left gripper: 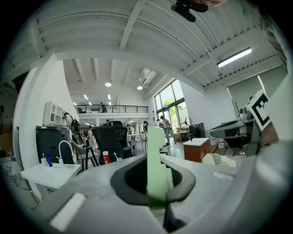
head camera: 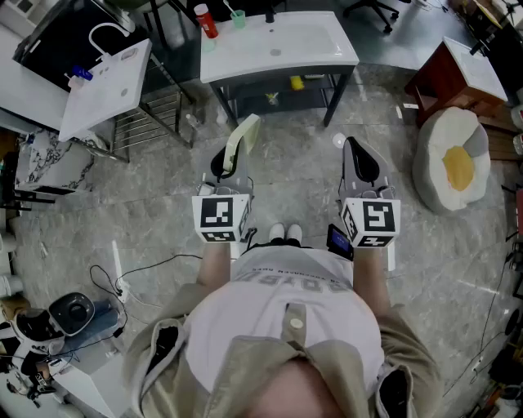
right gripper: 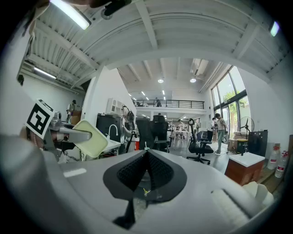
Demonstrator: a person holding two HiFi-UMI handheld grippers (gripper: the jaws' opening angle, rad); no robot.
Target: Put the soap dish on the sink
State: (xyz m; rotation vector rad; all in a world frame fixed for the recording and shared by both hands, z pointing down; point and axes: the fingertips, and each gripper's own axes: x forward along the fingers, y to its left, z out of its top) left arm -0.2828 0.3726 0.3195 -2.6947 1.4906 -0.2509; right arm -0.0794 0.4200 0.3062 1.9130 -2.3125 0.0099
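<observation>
- Left gripper (head camera: pixel 230 157): fingers clenched on the soap dish (head camera: pixel 243 135). The dish was pale green and held on edge. In the left gripper view it showed edge-on as a thin upright slab.
- Dish's long axis ran out from the fingers toward 12–1 o'clock in the head view, its free end leading.
- Sink (head camera: pixel 245 64): a white basin on a dark frame, at 12 o'clock from the dish and well apart from it, with bare floor (head camera: pixel 286 192) between.
- A red bottle (head camera: pixel 206 21) and a green cup (head camera: pixel 238 17) stood at the sink's 11 o'clock corner. The rest of the rim looked free.
- Right gripper (head camera: pixel 356 155): fingers clenched on nothing, at 3 o'clock of the left one and level with it.
- Judgement: the carry falls to the left hand, straight ahead to 12 o'clock. The dish probably needs laying flat before release.
</observation>
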